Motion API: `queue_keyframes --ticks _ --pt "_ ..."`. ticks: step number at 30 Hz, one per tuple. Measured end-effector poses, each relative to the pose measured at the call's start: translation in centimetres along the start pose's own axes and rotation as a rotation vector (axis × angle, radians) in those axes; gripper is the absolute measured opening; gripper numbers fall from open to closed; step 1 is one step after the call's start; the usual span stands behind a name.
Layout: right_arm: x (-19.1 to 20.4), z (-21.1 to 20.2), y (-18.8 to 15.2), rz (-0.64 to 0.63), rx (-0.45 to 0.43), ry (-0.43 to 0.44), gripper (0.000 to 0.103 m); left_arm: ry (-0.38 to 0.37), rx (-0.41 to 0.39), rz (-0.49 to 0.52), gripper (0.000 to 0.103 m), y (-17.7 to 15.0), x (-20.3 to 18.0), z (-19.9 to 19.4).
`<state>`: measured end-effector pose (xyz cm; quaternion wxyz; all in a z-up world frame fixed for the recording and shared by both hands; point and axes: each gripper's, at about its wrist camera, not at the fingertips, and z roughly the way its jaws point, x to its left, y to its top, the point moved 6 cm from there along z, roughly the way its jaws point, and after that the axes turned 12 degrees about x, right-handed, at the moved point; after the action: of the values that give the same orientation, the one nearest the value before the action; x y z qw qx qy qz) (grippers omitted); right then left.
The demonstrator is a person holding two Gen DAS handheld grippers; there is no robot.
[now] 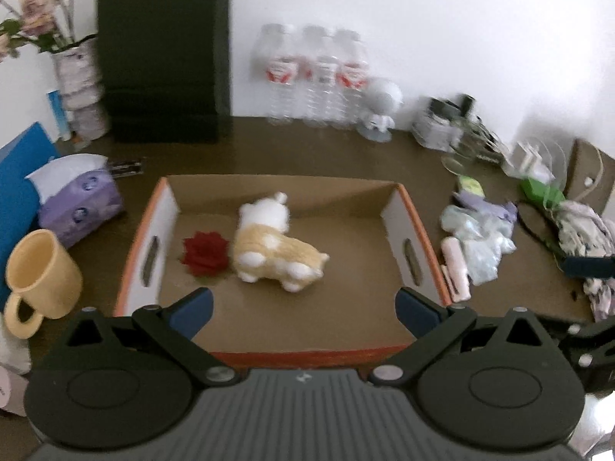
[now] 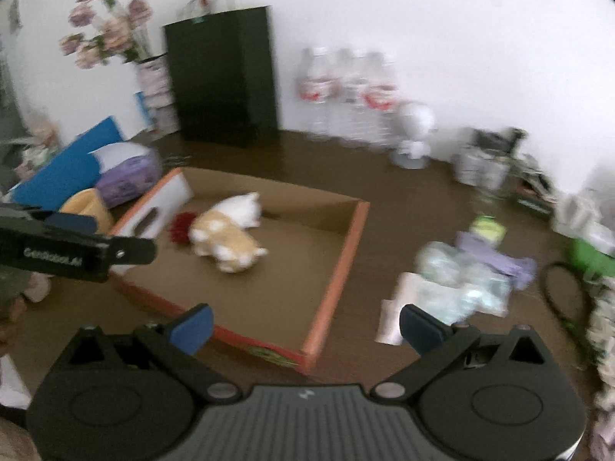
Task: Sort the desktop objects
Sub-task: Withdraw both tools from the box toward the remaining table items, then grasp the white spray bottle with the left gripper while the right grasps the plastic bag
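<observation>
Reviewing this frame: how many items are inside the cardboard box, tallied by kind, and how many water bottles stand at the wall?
Inside the cardboard box:
Plush toy: 1
Red flower: 1
At the wall:
Water bottles: 3
Total: 5

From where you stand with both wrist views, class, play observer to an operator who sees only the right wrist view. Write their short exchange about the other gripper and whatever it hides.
Operator: I see the other tool only side-on. Is it holding anything?
Observer: No. The left gripper is open with nothing between its fingers, poised at the near edge of the cardboard box.
Operator: Something cream is half hidden behind it. What is it?
Observer: A cream mug, on the table outside the box's left wall, with its handle toward the camera.
</observation>
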<state>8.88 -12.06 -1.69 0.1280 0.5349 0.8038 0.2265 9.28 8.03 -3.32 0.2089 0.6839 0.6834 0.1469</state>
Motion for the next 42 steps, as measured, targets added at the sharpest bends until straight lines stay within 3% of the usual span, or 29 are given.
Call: queue_keyframes --ticks 7,14,27,34,42 --pt "-5.6 -1.3 -3.0 0.121 -0.003 -0.068 0.103 -0.052 0.0 0.084 0.103 0.2 -4.7 0.6" --pt "-8.6 -1.8 -4.8 0.187 -0.004 -0.094 0.103 -0.082 0.007 0.14 0.103 0.4 -8.5 1.2" --pt "-14.1 -1.6 -6.4 0.253 -0.006 -0.153 0.103 -0.112 0.03 0.251 0.103 1.1 -15.3 3.1" --pt "-17.0 -0.9 -5.6 0.25 -0.026 -0.149 0.103 -0.11 0.033 0.283 0.103 1.8 -18.5 5.0" --pt "-19.9 2.3 -3.1 0.204 -0.018 -0.075 0.103 -0.081 0.085 0.243 0.076 2.6 -20.8 9.4"
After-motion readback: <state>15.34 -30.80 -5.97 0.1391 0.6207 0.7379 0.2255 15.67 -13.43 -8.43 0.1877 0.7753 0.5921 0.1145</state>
